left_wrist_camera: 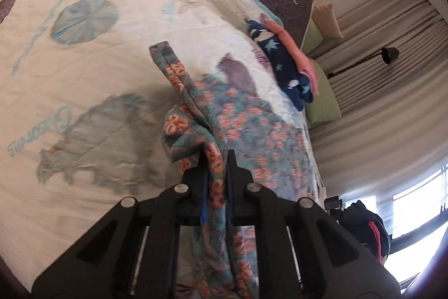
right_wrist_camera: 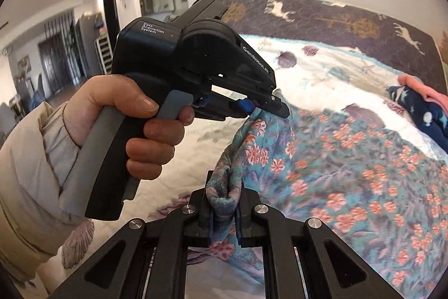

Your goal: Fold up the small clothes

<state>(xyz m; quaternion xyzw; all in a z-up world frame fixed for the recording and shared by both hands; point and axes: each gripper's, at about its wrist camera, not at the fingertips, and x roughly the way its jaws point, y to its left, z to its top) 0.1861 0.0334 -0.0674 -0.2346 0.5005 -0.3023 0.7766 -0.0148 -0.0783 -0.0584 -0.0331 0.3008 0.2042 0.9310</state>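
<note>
A teal floral garment (left_wrist_camera: 240,116) with orange flowers lies partly spread on the bed. My left gripper (left_wrist_camera: 217,159) is shut on a bunched edge of it, lifting the cloth off the quilt. In the right wrist view the same floral garment (right_wrist_camera: 350,164) stretches to the right. My right gripper (right_wrist_camera: 224,195) is shut on another bunched fold of it. The left gripper (right_wrist_camera: 275,105), held by a person's hand (right_wrist_camera: 145,128), pinches the cloth's edge just beyond.
A white quilt (left_wrist_camera: 98,52) with shell prints covers the bed. A navy star-print cloth (left_wrist_camera: 282,66) with a pink piece lies near the far edge, beside green pillows (left_wrist_camera: 324,102). Curtains and a window stand on the right. A dark animal-print blanket (right_wrist_camera: 336,27) lies along the back.
</note>
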